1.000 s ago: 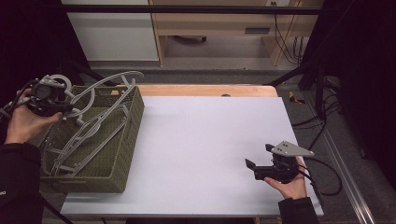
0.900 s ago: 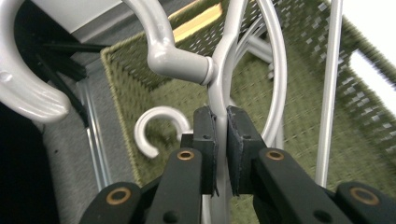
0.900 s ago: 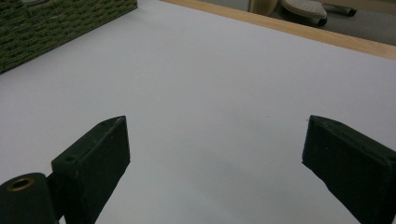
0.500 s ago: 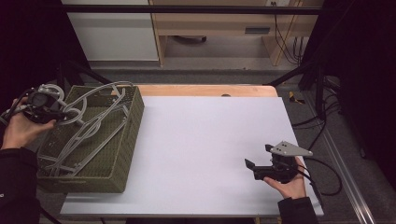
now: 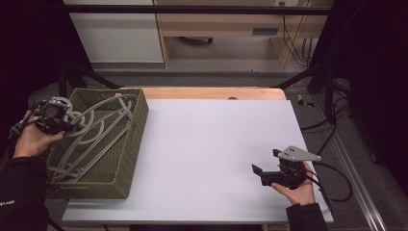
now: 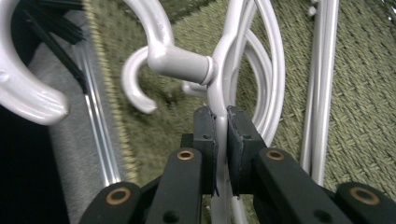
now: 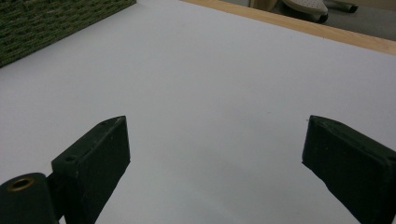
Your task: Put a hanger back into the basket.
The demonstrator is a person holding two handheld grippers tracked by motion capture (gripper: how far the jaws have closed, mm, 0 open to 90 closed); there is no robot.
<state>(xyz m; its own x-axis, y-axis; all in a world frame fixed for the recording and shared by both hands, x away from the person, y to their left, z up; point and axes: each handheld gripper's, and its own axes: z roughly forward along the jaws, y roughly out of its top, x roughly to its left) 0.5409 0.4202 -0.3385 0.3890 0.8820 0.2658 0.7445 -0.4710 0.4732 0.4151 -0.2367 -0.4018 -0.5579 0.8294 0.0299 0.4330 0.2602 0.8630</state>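
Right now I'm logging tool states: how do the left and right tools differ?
The left tool is shut on a white hanger; the right tool is open and empty. The left tool sits at the green basket beside other hangers; the right tool rests over the bare white table. Both have black jaws and are hand-held.

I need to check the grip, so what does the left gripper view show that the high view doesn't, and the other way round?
The left gripper view alone shows the left gripper shut on a white hanger just below its hook. The high view alone shows the right gripper, jaws open, above the white table. Both show the hangers lying in the green woven basket.
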